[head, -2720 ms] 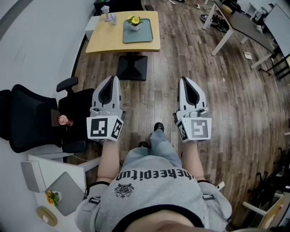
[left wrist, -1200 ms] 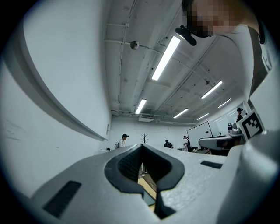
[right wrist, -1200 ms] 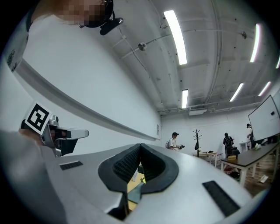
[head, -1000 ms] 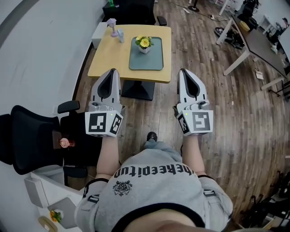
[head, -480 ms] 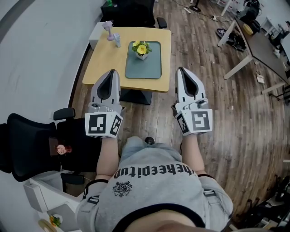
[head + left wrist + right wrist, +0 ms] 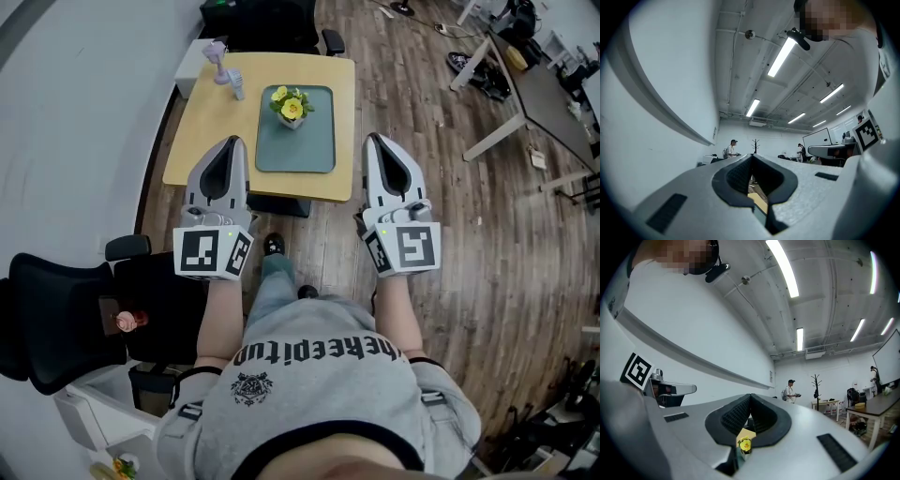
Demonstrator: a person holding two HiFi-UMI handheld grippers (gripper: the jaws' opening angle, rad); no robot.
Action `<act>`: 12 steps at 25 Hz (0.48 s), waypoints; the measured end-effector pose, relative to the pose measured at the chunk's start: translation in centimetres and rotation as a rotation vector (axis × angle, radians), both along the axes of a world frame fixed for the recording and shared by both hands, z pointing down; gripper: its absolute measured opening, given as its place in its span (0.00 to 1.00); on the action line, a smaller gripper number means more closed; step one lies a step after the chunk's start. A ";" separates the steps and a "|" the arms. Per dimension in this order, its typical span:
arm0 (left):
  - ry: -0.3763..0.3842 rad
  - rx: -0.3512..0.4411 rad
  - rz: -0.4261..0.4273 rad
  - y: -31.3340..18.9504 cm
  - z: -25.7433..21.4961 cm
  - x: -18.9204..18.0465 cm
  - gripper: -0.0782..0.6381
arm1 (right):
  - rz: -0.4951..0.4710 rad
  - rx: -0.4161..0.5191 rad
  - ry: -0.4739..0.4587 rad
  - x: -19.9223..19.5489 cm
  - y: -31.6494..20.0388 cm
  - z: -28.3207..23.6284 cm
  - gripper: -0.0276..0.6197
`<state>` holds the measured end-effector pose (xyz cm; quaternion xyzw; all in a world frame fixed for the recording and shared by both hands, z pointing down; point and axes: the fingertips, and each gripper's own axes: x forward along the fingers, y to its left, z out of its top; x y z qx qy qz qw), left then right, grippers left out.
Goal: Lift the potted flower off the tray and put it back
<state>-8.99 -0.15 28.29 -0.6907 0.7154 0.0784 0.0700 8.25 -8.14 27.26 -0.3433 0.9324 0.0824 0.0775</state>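
Observation:
In the head view the potted flower point(image 6: 290, 106), yellow blooms in a small white pot, stands upright at the far end of the grey-green tray point(image 6: 298, 148) on a yellow table point(image 6: 202, 127). My left gripper point(image 6: 232, 141) is shut and empty, its tip over the table's near edge, left of the tray. On the tray's right, my right gripper point(image 6: 373, 138) is shut and empty too. Both are short of the flower. The right gripper view shows the flower point(image 6: 744, 444) through the gap below the closed jaws of the right gripper point(image 6: 750, 395). The left gripper point(image 6: 752, 155) frames a bit of table point(image 6: 757, 199).
A purple ornament point(image 6: 217, 58) and a small bottle point(image 6: 236, 88) stand on the table's far left. A black office chair point(image 6: 56, 300) is at my left and another chair point(image 6: 272, 17) is behind the table. White desks point(image 6: 525, 84) stand on the wooden floor at right.
Both grippers have moved forward together toward the table, which now lies nearer and under their tips. They stay shut and empty; the flower has not moved on the tray.

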 end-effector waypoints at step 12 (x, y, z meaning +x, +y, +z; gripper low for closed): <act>-0.009 -0.024 0.079 -10.6 0.1 -7.4 0.11 | 0.067 -0.014 0.002 -7.4 -9.6 0.3 0.05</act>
